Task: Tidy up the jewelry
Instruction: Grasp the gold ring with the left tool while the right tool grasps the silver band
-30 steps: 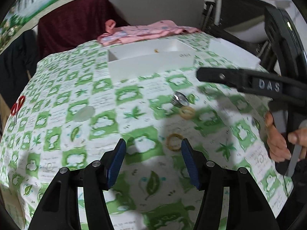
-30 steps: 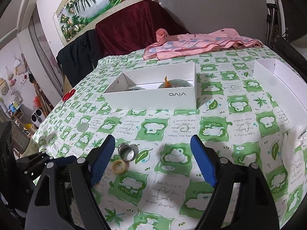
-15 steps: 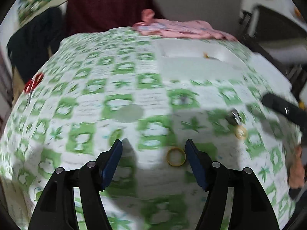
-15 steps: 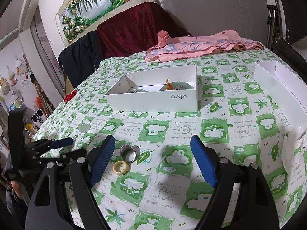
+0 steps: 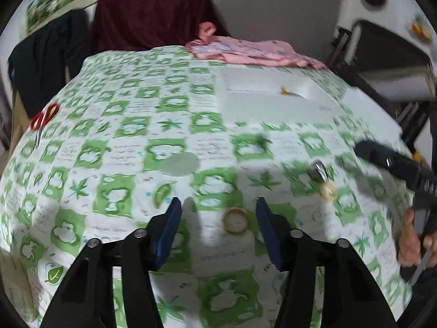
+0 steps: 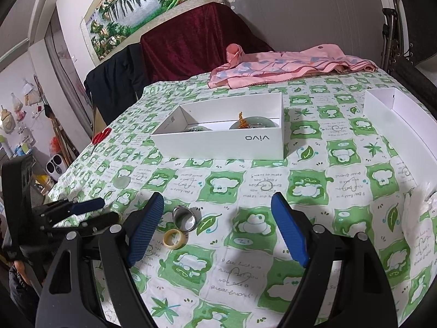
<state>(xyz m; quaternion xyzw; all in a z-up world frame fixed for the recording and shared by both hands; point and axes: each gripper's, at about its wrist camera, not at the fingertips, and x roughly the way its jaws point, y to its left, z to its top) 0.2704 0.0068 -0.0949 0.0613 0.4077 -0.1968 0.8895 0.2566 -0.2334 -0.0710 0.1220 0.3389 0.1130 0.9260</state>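
A gold ring [image 5: 235,220] lies flat on the green-and-white tablecloth [image 5: 131,147] between the blue pads of my left gripper [image 5: 217,228]. Its jaws are closing, and neither pad touches the ring, which sits nearer the right pad. Further right lie a silver ring [image 5: 318,170] and a cream ring [image 5: 327,190]. In the right wrist view the silver ring [image 6: 185,217] and cream ring [image 6: 174,239] rest just inside the left pad of my right gripper [image 6: 217,199], which is wide open and holds nothing. The left gripper [image 6: 108,210] shows at the left there.
A white box [image 6: 226,142] at mid-table holds small bowls and a gold ornament [image 6: 241,120]. A second white box [image 6: 396,114] stands at the right edge. A pale jade disc [image 5: 179,163], red scissors [image 5: 43,117] and a pink cloth [image 6: 286,65] also lie on the table.
The left gripper has swung leftward, so the box and rings slid right in its view. Its jaws widened, then narrowed around the gold ring. The right gripper has not moved.
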